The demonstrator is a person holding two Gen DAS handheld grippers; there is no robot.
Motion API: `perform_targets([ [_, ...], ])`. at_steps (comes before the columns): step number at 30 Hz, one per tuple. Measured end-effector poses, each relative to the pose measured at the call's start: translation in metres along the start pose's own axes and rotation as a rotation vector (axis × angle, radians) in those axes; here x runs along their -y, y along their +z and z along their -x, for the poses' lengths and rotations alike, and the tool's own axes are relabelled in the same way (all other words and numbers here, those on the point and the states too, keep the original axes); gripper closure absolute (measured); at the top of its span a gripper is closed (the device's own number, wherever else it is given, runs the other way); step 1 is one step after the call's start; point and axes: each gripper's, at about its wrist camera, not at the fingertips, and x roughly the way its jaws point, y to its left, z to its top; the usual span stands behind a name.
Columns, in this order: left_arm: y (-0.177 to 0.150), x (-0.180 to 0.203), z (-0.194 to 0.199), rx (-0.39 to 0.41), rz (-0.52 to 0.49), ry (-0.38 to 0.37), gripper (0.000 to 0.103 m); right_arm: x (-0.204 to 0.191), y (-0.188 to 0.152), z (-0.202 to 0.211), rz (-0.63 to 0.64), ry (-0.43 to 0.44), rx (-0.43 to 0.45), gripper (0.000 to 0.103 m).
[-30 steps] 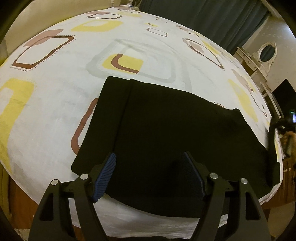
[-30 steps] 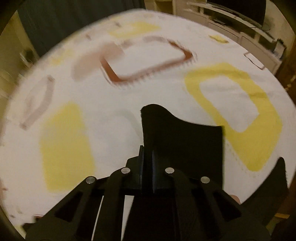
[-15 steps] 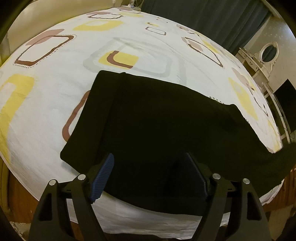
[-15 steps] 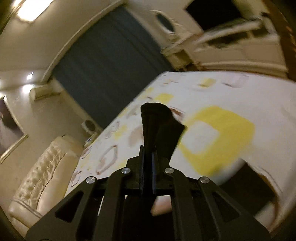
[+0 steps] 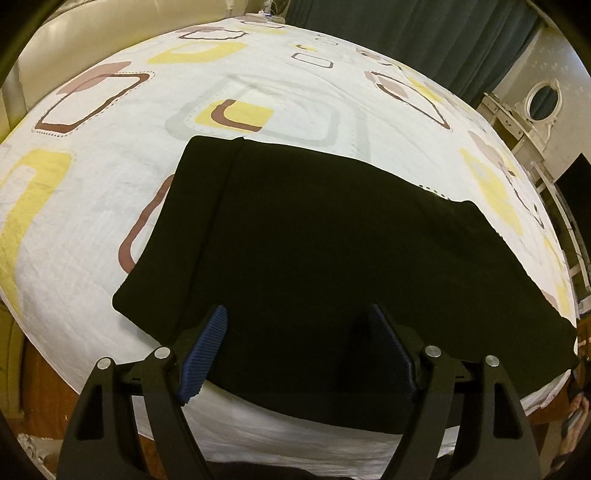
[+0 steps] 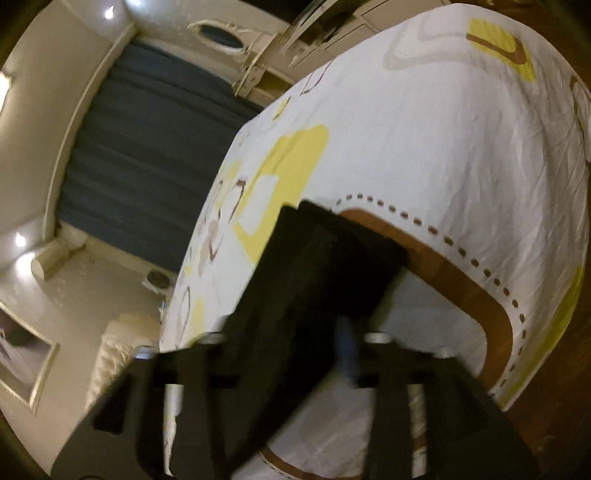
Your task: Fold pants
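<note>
Pants [image 5: 332, 266] are black and spread flat across the near side of the bed [image 5: 110, 229], a fold line running down their left part, and the right end reaching out to the bed's right edge. Left gripper [image 5: 297, 325] hangs right over their near edge with its jaws wide apart, nothing between them; you can see the blue ribbed pad [image 5: 205, 350] on one finger, and both tips sit over the dark cloth. Can't tell if they actually touch it.

Right gripper [image 6: 295, 343] is a blurry mess in its own camera. Jaws look parted, with a blue pad [image 6: 347, 350] showing on the right-hand finger, and the pants [image 6: 314, 280] run as a dark strip between the fingers and away over the sheet. Whether the fingers are touching that strip, honestly can't say, too smeared.

Further out: the sheet [image 5: 280, 96] is white with yellow, brown and grey rounded squares. Behind the bed there's a dark teal curtain [image 5: 406, 33], and off to the right a white dresser with an oval mirror [image 5: 543, 96]. The right camera is tilted hard, so the curtain [image 6: 147, 155] and ceiling lights sit sideways in it.
</note>
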Motion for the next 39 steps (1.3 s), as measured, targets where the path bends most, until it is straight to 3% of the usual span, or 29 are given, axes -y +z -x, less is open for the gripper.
perform_targets([
  [1,-0.001,0.001,0.0,0.0,-0.005,0.004,0.023,-0.003,0.002,-0.003,0.0,-0.01,-0.006,0.069],
  [2,-0.001,0.002,0.0,0.0,-0.009,0.006,0.023,-0.008,0.005,-0.007,0.008,-0.033,-0.015,0.095],
  [4,-0.002,0.004,-0.001,0.001,-0.019,0.019,0.022,-0.026,0.011,-0.013,0.067,-0.097,-0.028,0.096],
  [8,0.0,0.006,-0.003,-0.002,-0.018,0.028,0.022,-0.085,0.027,-0.026,0.166,-0.076,-0.034,0.097],
  [11,0.001,0.006,-0.003,-0.003,-0.009,0.032,0.022,-0.149,0.04,-0.031,0.252,0.032,-0.044,0.097],
  [12,0.001,0.006,-0.003,-0.003,-0.005,0.033,0.022,-0.174,0.045,-0.028,0.279,0.114,-0.038,0.097],
  [15,0.0,0.007,-0.002,0.004,-0.001,0.042,0.022,-0.204,0.053,0.001,0.345,0.256,0.011,0.097],
  [17,-0.003,0.008,-0.002,0.016,0.004,0.045,0.022,-0.184,0.053,0.012,0.351,0.253,0.033,0.097],
  [22,-0.007,0.011,-0.005,0.031,-0.012,0.037,0.02,-0.037,0.04,-0.002,0.171,-0.041,-0.037,0.097],
  [25,-0.006,0.015,-0.006,0.031,-0.034,0.054,0.019,0.01,0.026,-0.01,0.107,-0.101,-0.069,0.097],
  [39,-0.006,0.016,-0.008,0.034,-0.029,0.057,0.018,0.026,0.031,-0.021,0.067,-0.074,-0.052,0.096],
])
